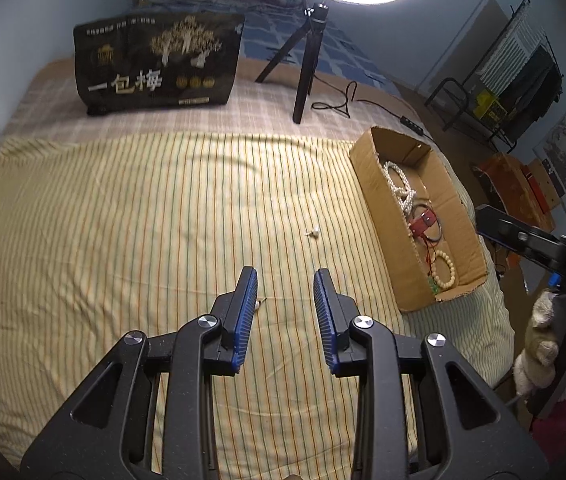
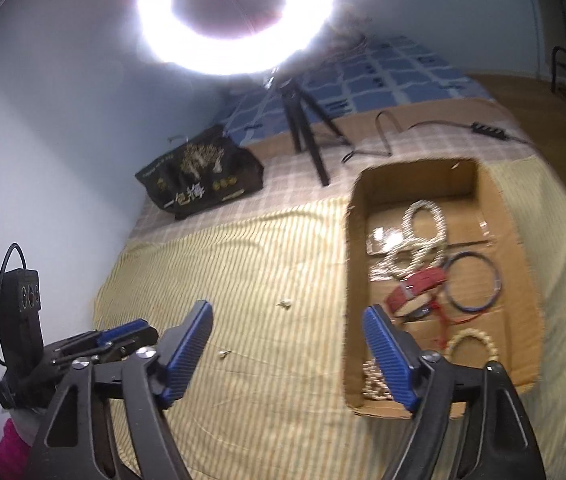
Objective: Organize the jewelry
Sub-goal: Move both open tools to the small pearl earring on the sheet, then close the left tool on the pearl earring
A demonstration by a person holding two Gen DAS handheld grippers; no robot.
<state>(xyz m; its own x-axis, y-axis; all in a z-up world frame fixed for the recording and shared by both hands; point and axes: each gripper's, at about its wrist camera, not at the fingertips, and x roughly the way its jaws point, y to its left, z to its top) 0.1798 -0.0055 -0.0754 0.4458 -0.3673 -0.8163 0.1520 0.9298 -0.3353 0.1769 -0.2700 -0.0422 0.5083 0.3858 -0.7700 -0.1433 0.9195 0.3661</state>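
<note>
Two small pale pieces of jewelry, probably earrings or studs though too small to identify, lie loose on the striped yellow cloth (image 1: 123,220). The near piece (image 1: 258,303) rests just beside the outer face of the left gripper's left-hand finger; the far piece (image 1: 315,233) lies ahead of the fingertips, between them and the cardboard box (image 1: 379,208). Both appear very light and rigid, and each seems to carry a thin post that could bend or slip from a flat pad. Recommended hold: close the pads across the rounded body, pressing lightly into the soft cloth, not on the post. The cloth will give and may bunch into the grip. The left gripper (image 1: 285,276) hangs low over the cloth with its fingers spread and nothing between them. The right gripper (image 2: 287,316) is spread wide and empty, with its right-hand finger over the near end of the box. The box already holds a white bead necklace (image 2: 423,236), a red strap (image 2: 419,284), a dark bangle (image 2: 473,280) and a cream bead bracelet (image 2: 473,344). Behind stand a black printed bag (image 1: 159,64) and a ring light on a tripod (image 1: 307,68).
</note>
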